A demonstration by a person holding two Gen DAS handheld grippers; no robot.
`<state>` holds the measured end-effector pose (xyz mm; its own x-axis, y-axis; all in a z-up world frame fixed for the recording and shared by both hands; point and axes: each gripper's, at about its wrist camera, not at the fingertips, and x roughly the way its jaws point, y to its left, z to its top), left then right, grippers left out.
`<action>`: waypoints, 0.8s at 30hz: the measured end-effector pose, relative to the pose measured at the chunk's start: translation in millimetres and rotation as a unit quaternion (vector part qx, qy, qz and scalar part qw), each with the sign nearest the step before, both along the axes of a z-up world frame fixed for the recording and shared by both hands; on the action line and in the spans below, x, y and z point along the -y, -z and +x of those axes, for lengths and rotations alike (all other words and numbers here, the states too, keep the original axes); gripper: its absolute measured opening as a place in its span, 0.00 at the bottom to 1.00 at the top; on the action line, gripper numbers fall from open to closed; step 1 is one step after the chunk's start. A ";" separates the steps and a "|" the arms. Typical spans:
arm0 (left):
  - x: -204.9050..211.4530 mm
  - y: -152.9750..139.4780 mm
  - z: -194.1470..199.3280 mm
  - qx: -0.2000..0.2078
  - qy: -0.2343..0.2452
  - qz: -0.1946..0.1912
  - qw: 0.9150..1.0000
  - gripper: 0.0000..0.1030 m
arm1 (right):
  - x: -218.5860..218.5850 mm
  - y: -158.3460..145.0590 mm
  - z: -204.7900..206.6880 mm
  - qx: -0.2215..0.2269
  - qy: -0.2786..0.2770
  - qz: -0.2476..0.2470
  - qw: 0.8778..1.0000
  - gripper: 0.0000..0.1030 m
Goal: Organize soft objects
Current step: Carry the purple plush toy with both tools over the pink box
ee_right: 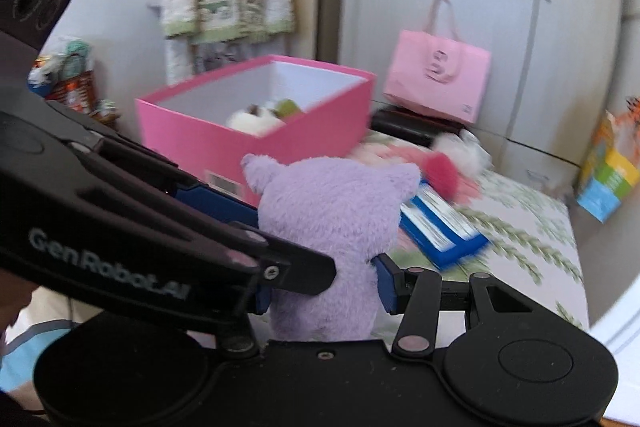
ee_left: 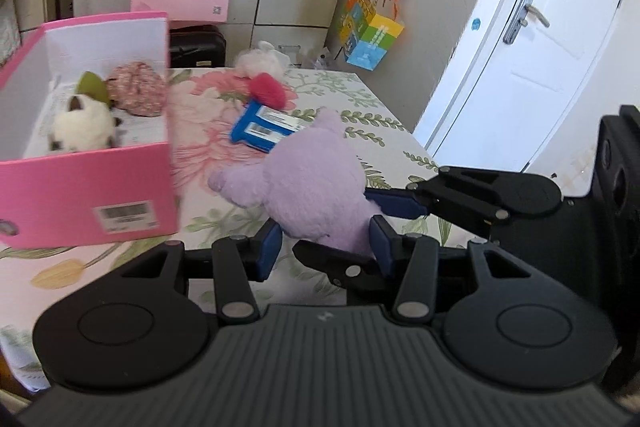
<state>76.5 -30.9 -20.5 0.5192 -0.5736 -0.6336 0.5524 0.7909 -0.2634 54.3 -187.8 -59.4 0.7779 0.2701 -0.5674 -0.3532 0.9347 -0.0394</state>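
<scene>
Both sets of jaws grasp the fluffy lilac plush toy (ee_left: 308,187), its pointed ears up.

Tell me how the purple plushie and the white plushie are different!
The purple plushie is lilac all over; the white plushie is cream with dark brown patches. The purple one is outside the pink box, squeezed by the left gripper and the right gripper, while the white one lies inside the box, untouched. The purple one also looks bigger, though it is nearer the cameras. Both are soft, fluffy toys.
</scene>
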 end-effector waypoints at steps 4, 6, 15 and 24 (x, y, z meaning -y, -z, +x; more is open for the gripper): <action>-28.6 -14.0 -8.2 0.007 -0.012 -0.007 1.000 0.46 | -23.6 -17.6 -3.2 0.002 -0.032 0.002 0.999 0.53; -41.4 -22.0 -11.6 0.015 -0.019 -0.008 1.000 0.46 | -35.1 -25.2 -5.0 0.012 -0.045 -0.002 0.999 0.53; -93.8 -54.1 -3.3 0.016 -0.045 -0.021 0.999 0.46 | -76.3 -56.2 9.6 0.024 -0.110 0.009 0.994 0.54; -118.0 -78.4 28.9 0.051 -0.078 -0.010 0.996 0.46 | -101.8 -76.9 49.2 0.043 -0.129 0.033 0.990 0.55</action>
<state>105.4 87.2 57.9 0.6643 -0.4931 -0.5618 0.4479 0.8643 -0.2290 103.5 -86.0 17.5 0.7228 0.5001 -0.4768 -0.5781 0.8157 -0.0207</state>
